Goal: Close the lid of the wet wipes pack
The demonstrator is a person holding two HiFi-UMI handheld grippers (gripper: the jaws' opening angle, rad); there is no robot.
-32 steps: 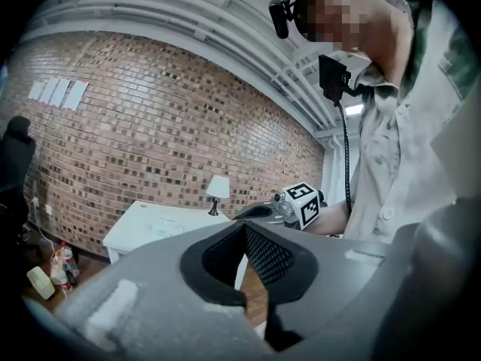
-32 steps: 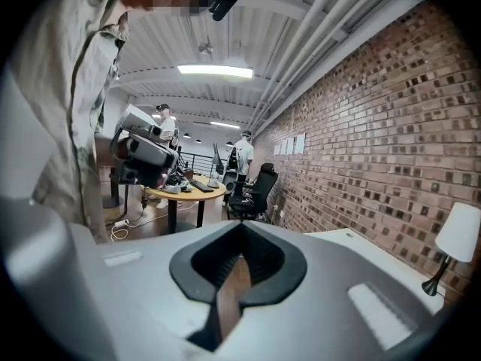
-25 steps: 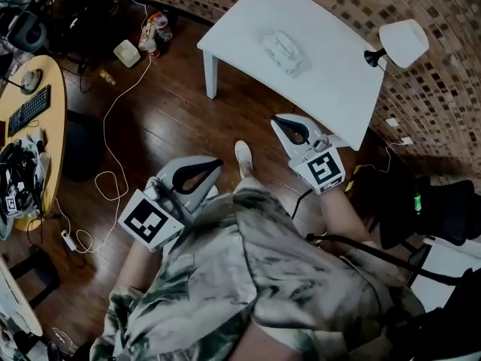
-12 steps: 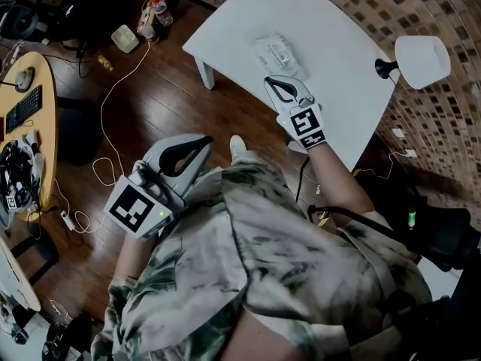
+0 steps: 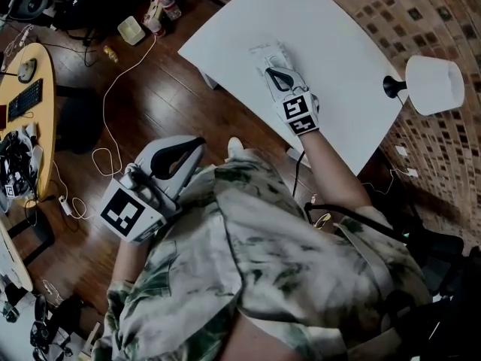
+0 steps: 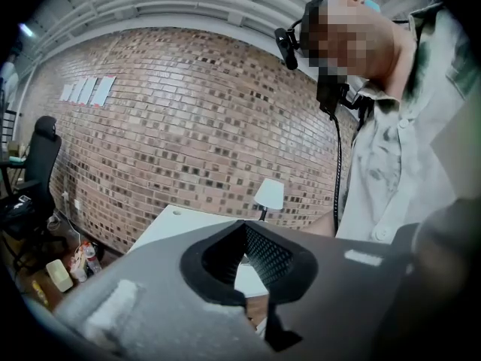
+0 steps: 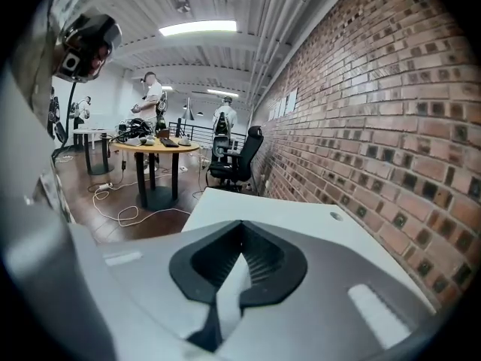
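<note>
The right gripper, fingers pressed together like those of the left gripper, is now brought forward over the wet wipes pack, so pressing its lid shut is judged next.

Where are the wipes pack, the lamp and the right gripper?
wipes pack (image 5: 263,53), head view, on its uncovered far end.
lamp (image 5: 434,86), head view, on the middle of its white shade.
right gripper (image 5: 271,71), head view, midway between its fingertips.

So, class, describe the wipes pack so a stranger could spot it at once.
Find the white table by the brick wall. The pack lies flat on it, at the tip of the right gripper. Unlike the upright lamp, it is a flat, pale packet.
</note>
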